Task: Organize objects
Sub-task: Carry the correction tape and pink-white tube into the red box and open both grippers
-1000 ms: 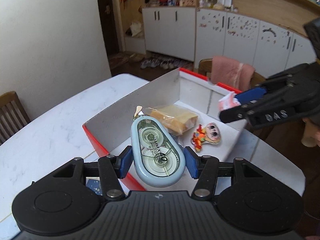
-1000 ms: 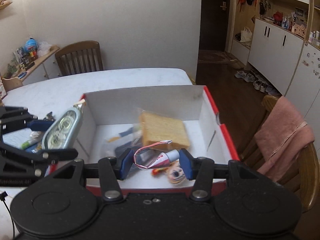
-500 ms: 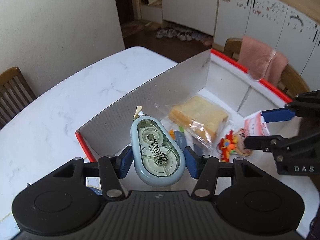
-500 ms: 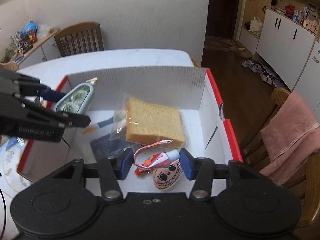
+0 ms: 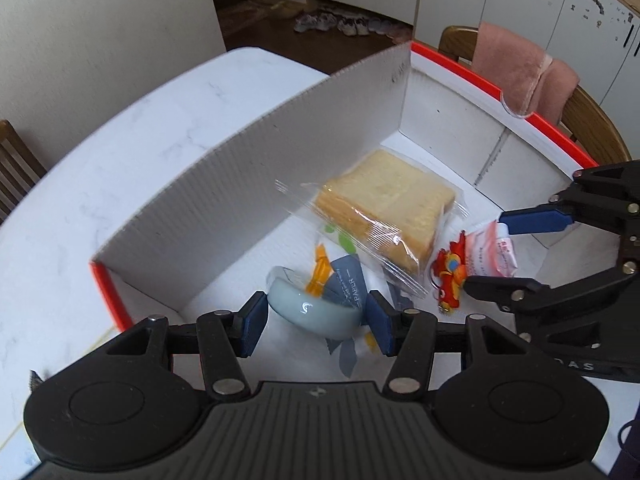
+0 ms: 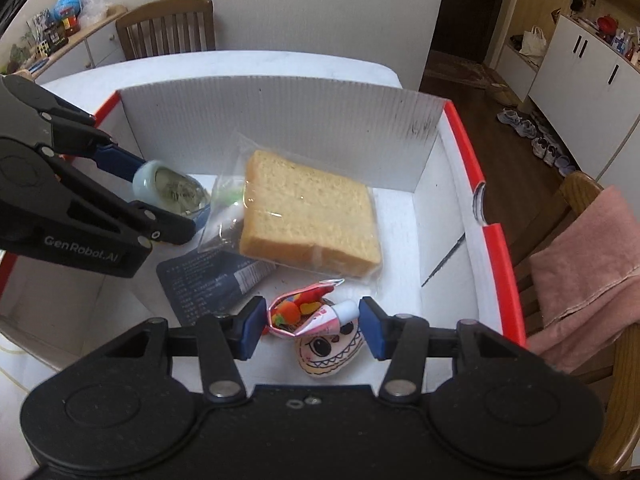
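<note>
A white marble counter (image 5: pixel 132 128) carries a red-rimmed white cardboard box (image 6: pixel 494 240). On the box floor lies a plastic-wrapped slice of bread (image 6: pixel 308 220), partly over a dark blue printed packet (image 6: pixel 208 284). The left gripper (image 5: pixel 316 322) is clamped on a pale blue oval correction-tape dispenser (image 6: pixel 168 190), low inside the box by its left wall. The right gripper (image 6: pixel 310 327) pinches a small pink-and-white tube (image 6: pixel 324 318) just above a cartoon-face charm (image 6: pixel 330 352).

I see a pink towel (image 6: pixel 580 256) draped over a wooden chair (image 6: pixel 616 396), shoes (image 5: pixel 340 24) on the dark floor, white cabinets (image 6: pixel 592 76), and another chair (image 6: pixel 168 26) behind the bench (image 5: pixel 140 128).
</note>
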The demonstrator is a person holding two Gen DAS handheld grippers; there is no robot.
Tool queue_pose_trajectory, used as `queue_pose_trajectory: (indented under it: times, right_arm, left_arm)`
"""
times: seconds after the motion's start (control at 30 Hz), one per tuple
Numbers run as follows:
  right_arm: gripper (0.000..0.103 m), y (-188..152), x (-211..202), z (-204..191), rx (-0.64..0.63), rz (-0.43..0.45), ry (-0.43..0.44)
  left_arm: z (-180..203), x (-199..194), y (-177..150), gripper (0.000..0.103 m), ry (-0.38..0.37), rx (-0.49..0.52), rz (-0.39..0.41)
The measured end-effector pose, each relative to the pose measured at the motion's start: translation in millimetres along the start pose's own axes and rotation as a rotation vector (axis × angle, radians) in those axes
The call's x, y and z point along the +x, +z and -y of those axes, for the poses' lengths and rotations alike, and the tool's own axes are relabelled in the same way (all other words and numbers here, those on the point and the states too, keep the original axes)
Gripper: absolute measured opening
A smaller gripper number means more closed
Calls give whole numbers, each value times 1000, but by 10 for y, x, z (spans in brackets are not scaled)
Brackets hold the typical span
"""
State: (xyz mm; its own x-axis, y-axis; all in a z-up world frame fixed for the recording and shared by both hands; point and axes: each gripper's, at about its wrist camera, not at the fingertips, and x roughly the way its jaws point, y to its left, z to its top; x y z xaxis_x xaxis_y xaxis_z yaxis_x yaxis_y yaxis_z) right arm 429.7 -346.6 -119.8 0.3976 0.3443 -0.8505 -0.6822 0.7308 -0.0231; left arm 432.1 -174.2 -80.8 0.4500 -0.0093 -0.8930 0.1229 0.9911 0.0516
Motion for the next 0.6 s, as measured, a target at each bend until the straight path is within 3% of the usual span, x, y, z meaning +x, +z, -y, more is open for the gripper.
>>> queue_pose_trajectory:
  times: [0.33,0.5,0.6]
  right_arm:
    - [52,-36,27,35,-3,-18,12]
    - [63,-60,-21,57,15,-4,12]
    - [64,-63,-76,51,16,5,12]
  left_arm:
    - [-71,31,-11,53,-38,-66,0]
    - [-55,-43,-28,60,-42,-55,25]
    - [-32,-85,-44,61,-43,-43,40]
